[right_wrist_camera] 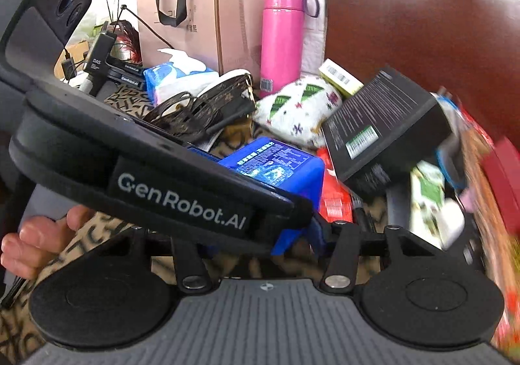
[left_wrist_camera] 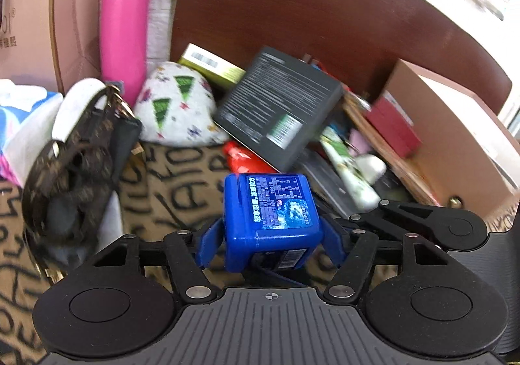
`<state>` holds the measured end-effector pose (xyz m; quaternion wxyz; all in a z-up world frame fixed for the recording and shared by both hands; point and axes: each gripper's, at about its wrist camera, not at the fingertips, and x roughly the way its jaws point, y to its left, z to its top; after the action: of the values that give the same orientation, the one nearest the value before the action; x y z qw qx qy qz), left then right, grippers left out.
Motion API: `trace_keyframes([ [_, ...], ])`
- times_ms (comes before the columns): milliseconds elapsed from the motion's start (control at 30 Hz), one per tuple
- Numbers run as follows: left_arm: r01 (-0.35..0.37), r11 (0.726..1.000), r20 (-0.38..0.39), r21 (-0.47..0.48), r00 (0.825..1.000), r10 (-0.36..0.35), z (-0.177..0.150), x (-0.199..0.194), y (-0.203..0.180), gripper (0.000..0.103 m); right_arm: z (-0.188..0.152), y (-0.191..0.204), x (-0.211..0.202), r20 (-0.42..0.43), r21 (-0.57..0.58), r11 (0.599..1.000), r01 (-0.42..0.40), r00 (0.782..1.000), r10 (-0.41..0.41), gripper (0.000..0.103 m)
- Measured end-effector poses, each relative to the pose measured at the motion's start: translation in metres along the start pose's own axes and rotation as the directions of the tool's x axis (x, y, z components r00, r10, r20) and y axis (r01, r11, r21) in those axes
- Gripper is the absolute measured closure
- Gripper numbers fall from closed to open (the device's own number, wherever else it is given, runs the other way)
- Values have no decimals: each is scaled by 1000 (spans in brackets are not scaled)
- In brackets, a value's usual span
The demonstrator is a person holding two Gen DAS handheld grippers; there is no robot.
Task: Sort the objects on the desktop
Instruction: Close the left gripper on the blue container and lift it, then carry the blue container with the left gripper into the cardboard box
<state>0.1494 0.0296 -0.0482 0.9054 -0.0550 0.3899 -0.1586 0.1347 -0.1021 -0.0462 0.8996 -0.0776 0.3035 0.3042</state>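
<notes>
My left gripper [left_wrist_camera: 271,235] is shut on a blue plastic box [left_wrist_camera: 273,215] with a printed label, held just above the patterned cloth [left_wrist_camera: 175,183]. The same blue box [right_wrist_camera: 276,167] shows in the right wrist view, with the left gripper's body [right_wrist_camera: 162,183] across the frame in front of it. My right gripper [right_wrist_camera: 299,241] sits low behind the left one; its blue fingertips [right_wrist_camera: 286,243] are close together and mostly hidden. A black box [left_wrist_camera: 276,105] leans on the pile behind, also in the right wrist view [right_wrist_camera: 383,124].
A pink flask [left_wrist_camera: 125,27], a white patterned pouch [left_wrist_camera: 175,102], a dark patterned bag [left_wrist_camera: 74,163], a tissue pack [right_wrist_camera: 175,79], a red packet [left_wrist_camera: 243,158], a green-white tube [left_wrist_camera: 347,163], a red box [left_wrist_camera: 393,128] and a brown chair back [left_wrist_camera: 308,7] crowd the surface.
</notes>
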Motion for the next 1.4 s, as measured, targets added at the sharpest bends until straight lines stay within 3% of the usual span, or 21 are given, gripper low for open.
trace_keyframes([
  [467, 107, 993, -59, 41, 993, -105, -60, -26, -83, 37, -69, 0, -98, -44, 54, 996, 76, 996, -74, 46],
  [833, 206, 964, -128, 167, 974, -186, -91, -28, -161, 36, -117, -18, -166, -56, 112, 979, 170, 985, -165, 46],
  [933, 223, 958, -146, 181, 969, -198, -95, -25, -172, 27, -127, -24, -174, -50, 142, 974, 175, 984, -169, 44],
  [1400, 185, 951, -165, 247, 975, -146, -89, -24, -198, 31, -135, -35, -184, 12, 164, 971, 175, 984, -180, 42],
])
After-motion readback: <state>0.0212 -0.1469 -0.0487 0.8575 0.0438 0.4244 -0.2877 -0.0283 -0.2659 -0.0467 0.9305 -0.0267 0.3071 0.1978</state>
